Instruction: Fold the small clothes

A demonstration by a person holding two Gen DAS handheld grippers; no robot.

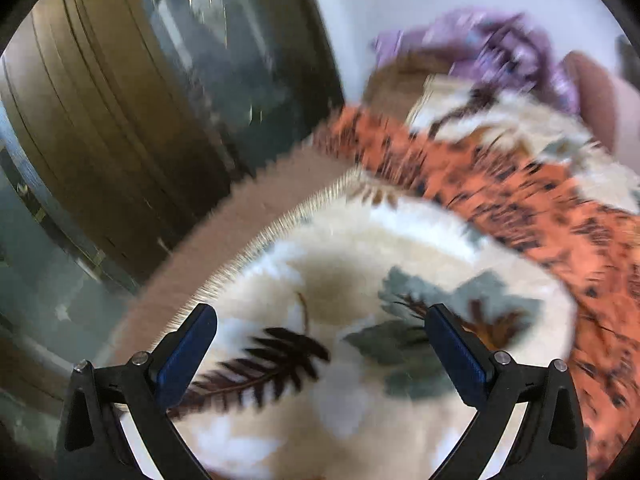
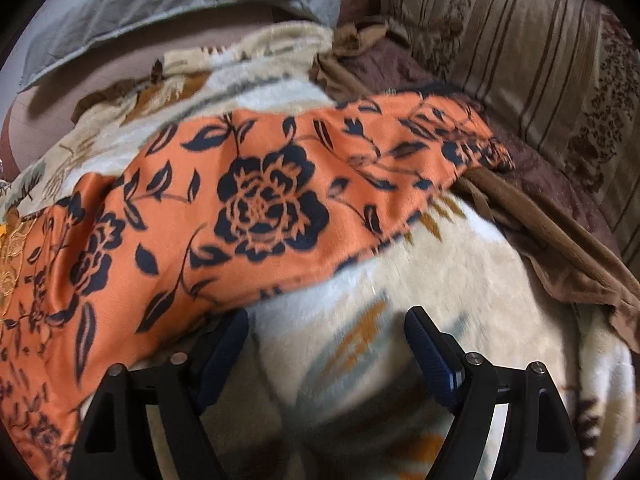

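Your one orange cloth (image 2: 248, 208) lies along a diagonal, lower left to upper right, across the blanket (image 2: 460, 272); your left gripper (image 1: 320, 344) and right gripper (image 2: 326, 344) gape, holding nothing.

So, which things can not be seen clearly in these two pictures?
- Purple cloth, left wrist view: motion blur hides its shape.
- Orange flowered garment, right wrist view: its left end is cut off by the picture's edge, so its type is unclear.
- Garment's lower edge, right wrist view: passes behind the right gripper.
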